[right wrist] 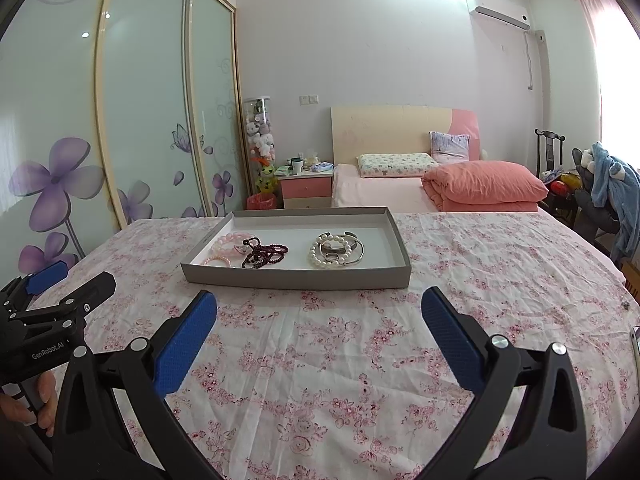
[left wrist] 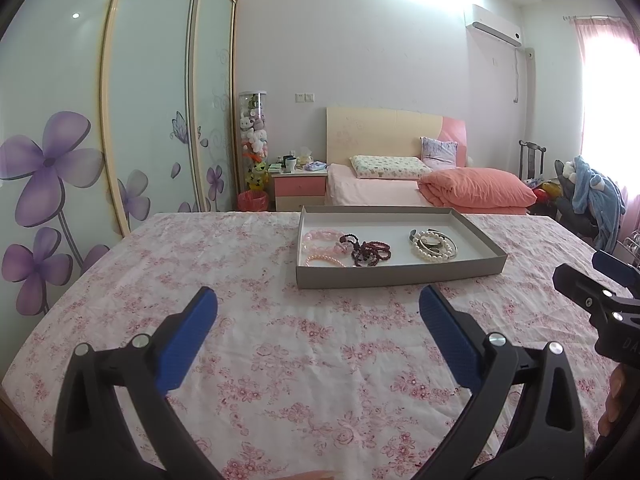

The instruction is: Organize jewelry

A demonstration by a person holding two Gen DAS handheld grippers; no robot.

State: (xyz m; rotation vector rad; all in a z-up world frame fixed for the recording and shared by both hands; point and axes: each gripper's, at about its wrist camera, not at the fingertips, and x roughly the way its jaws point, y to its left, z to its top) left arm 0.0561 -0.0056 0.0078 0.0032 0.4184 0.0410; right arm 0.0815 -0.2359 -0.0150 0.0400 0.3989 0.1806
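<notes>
Floral tablecloth (right wrist: 320, 360), jewelry tray (right wrist: 296, 278), both grippers' fingers (left wrist: 448, 332) spread

Grey tray (right wrist: 296, 278); pink-flowered white cloth (right wrist: 320, 360)

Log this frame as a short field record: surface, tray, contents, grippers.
surface: floral cloth over a table
tray: grey, shallow, on the cloth ahead of both grippers
contents left: pink bracelets, touching dark bracelets
contents right: pearl bracelet piled with silver bangles
left gripper: open, empty, short of the tray
right gripper: open, empty, short of the tray
background: bed, wardrobe
</notes>
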